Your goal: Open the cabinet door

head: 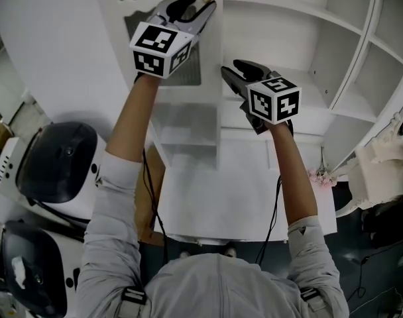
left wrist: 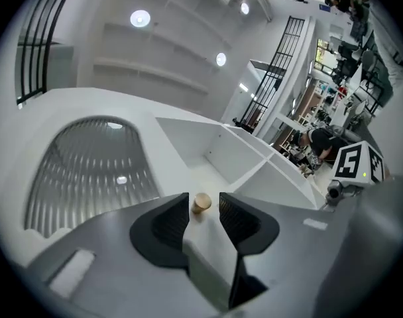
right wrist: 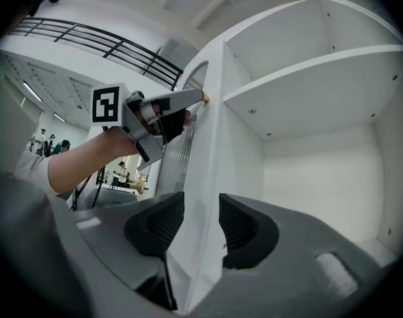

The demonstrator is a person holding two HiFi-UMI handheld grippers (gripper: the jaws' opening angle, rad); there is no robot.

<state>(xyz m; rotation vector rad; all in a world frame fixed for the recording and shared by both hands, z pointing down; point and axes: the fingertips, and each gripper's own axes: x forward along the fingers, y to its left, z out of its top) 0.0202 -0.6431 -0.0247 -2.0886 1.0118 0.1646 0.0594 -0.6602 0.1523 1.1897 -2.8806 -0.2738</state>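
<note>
The white cabinet door (head: 209, 52) stands swung out, with a ribbed arched glass panel (left wrist: 89, 171). A small brass knob (left wrist: 201, 203) sits on the door's edge. My left gripper (head: 191, 6) is up at the knob. The knob lies between its open fingertips (left wrist: 173, 212), with a gap on both sides. In the right gripper view the left gripper (right wrist: 188, 108) shows at the knob (right wrist: 205, 98). My right gripper (head: 236, 77) is lower down, and its open jaws straddle the door's edge (right wrist: 201, 177) without pressing on it.
Open white cabinet shelves (head: 307, 12) fill the right side behind the door. Black-and-white machines (head: 56, 161) stand at the left, and an ornate white piece of furniture (head: 380, 164) at the right. People (left wrist: 321, 141) are working far off in the room.
</note>
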